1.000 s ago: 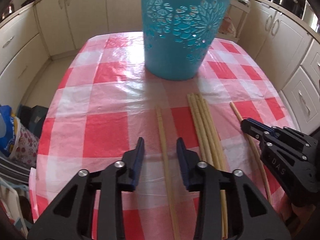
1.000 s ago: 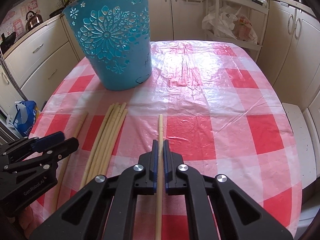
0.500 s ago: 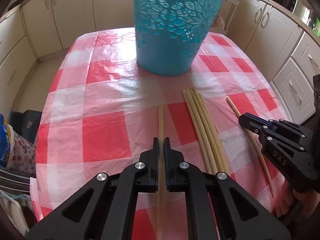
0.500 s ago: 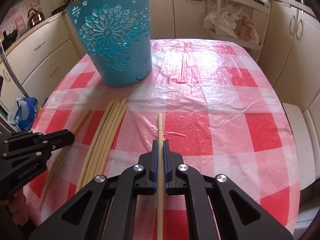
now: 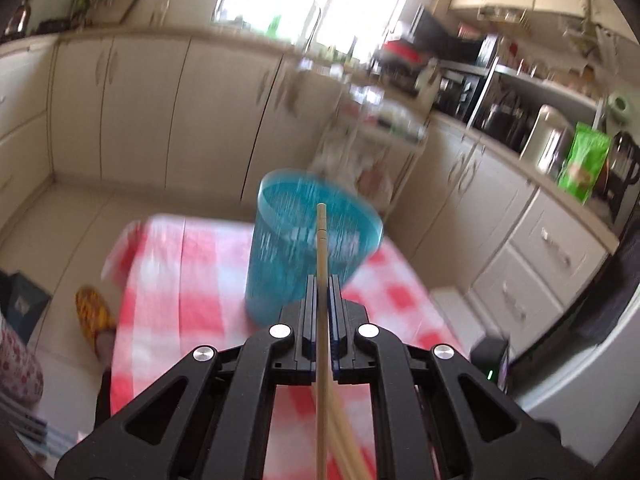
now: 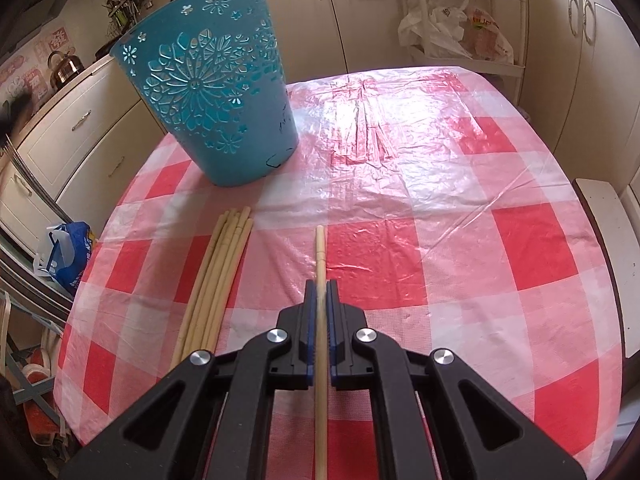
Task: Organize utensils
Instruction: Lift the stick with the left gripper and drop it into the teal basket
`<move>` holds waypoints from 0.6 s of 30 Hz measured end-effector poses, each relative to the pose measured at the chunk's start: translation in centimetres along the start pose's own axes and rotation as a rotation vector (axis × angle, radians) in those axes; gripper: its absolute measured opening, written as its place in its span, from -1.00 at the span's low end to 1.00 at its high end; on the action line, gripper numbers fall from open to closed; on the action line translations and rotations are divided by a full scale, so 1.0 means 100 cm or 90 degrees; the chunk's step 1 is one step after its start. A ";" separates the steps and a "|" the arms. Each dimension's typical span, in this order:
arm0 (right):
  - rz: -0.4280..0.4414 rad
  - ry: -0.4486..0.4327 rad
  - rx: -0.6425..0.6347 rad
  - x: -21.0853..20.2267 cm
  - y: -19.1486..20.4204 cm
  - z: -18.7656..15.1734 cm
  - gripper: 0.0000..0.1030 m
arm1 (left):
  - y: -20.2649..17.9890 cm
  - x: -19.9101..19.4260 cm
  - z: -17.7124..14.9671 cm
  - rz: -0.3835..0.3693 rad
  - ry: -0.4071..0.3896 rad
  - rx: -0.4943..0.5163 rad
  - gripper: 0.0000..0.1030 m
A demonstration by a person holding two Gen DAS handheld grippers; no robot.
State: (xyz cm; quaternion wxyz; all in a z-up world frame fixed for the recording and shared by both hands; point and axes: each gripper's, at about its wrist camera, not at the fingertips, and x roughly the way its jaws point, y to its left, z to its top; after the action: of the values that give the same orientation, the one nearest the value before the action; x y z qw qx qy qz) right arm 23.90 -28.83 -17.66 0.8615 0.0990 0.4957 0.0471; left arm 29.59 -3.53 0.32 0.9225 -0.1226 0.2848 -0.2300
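Note:
In the left wrist view my left gripper (image 5: 321, 280) is shut on a single wooden chopstick (image 5: 321, 240). It holds the chopstick in the air, tip toward the open top of the blue cut-out basket (image 5: 280, 264); this view is blurred. More chopsticks (image 5: 346, 444) show below the jaws. In the right wrist view my right gripper (image 6: 320, 285) is shut on another chopstick (image 6: 320, 248), low over the red-checked tablecloth (image 6: 460, 240). A bundle of several chopsticks (image 6: 216, 276) lies to its left. The blue basket (image 6: 208, 96) stands at the far left. The left gripper is out of this view.
Cream kitchen cabinets (image 6: 360, 12) surround the round table. A rack with plastic bags (image 6: 452, 28) stands behind it, and a blue bag (image 6: 68, 252) sits on the floor at left. A white bench (image 6: 608, 248) is at the table's right edge. A yellow slipper (image 5: 94, 312) lies on the floor.
My left gripper closed on the lone chopstick, then lifted it off the table and tilted upward toward the basket's top, leaving the right wrist view. The right gripper kept its grip and place.

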 end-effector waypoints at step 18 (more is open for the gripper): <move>0.015 0.003 0.004 0.000 -0.004 0.000 -0.88 | -0.015 0.104 0.092 0.111 -0.224 -0.011 -0.90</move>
State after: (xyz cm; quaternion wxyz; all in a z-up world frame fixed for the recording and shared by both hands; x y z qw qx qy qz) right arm 23.89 -29.21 -17.79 0.8596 0.1073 0.4964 0.0562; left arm 42.03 -9.13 3.36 0.9734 -0.1437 0.1304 -0.1220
